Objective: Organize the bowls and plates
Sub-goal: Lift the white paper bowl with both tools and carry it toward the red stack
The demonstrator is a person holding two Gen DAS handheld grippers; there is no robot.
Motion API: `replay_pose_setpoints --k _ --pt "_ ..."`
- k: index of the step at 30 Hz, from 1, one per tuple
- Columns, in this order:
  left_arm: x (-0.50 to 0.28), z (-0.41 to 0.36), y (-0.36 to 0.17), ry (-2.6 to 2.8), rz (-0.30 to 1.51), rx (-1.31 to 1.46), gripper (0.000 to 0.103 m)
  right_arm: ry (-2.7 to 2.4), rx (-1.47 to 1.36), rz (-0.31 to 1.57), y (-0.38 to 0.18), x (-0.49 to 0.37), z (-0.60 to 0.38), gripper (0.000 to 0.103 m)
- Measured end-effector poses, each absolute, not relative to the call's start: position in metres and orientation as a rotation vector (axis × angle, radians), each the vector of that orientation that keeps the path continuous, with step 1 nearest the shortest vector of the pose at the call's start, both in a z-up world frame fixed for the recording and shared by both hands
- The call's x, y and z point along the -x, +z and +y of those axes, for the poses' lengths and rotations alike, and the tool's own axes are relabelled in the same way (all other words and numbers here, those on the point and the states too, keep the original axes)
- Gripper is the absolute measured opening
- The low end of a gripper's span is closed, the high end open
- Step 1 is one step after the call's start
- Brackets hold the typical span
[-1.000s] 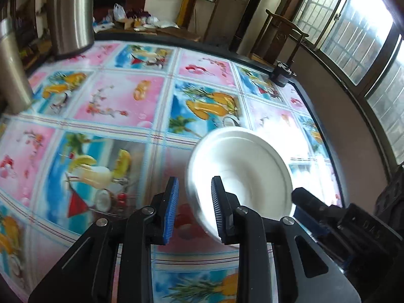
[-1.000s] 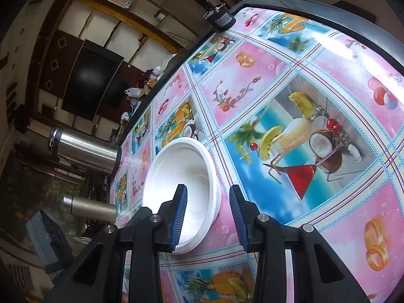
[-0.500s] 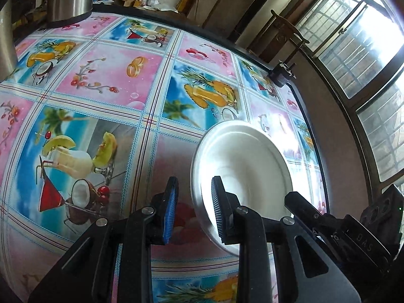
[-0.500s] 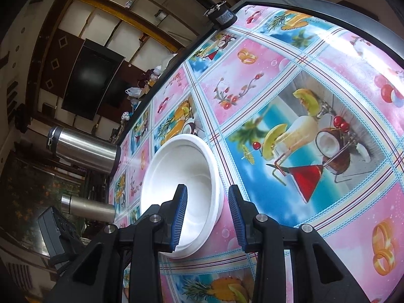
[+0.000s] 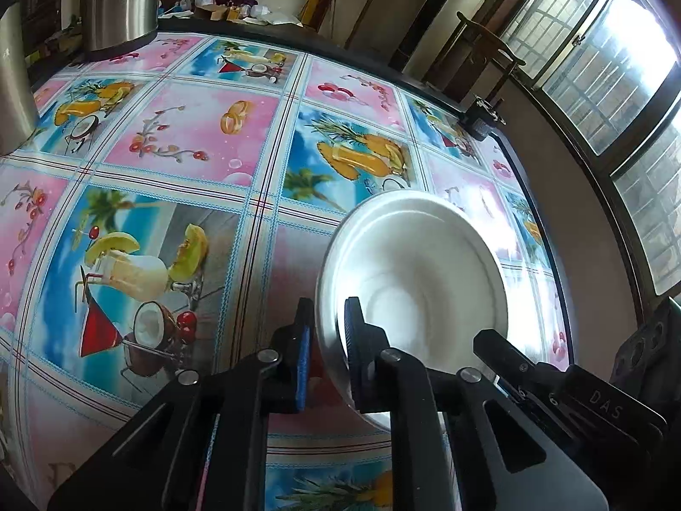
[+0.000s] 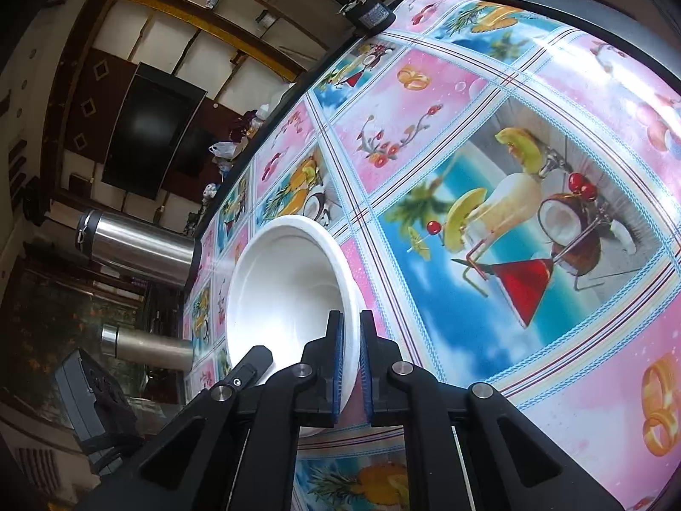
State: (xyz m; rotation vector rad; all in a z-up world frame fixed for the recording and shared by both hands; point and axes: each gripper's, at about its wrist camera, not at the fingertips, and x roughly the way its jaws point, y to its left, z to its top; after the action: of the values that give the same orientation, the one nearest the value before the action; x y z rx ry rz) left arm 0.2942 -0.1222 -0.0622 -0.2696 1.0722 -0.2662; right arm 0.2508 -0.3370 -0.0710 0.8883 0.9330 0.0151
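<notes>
Bowl (image 6: 289, 294) upright, rim pinched by both grippers.

The right gripper (image 6: 350, 366) has its blue pads pinched on the near rim of a white bowl (image 6: 285, 281) — one pad inside, one outside. The bowl sits on a fruit-print tablecloth (image 6: 489, 136). Two steel flasks (image 6: 136, 247) stand beyond it — at the table's far side.

Open tablecloth (image 5: 191, 162) beside steel flasks (image 5: 121, 0)
</notes>
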Motion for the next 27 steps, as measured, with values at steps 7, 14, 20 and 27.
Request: replay_pose_setpoints --k 7,14,20,27 --pt "-0.289 -0.113 -0.064 -0.274 1.116 0.312 0.009 0.034 -0.931 0.958 -0.072 -0.245 -0.338 0.007" --pt "-0.263 -0.101 -0.057 -0.241 1.123 0.298 0.009 0.081 -0.967 1.027 -0.08 -0.231 -0.328 0.007" --pt "-0.232 -0.082 -0.056 -0.194 1.145 0.283 0.009 0.121 -0.948 1.072 -0.079 -0.21 -0.308 0.007" --pt "-0.188 -0.062 -0.053 -0.169 1.159 0.247 0.009 0.175 -0.949 1.081 -0.087 -0.163 -0.29 0.007"
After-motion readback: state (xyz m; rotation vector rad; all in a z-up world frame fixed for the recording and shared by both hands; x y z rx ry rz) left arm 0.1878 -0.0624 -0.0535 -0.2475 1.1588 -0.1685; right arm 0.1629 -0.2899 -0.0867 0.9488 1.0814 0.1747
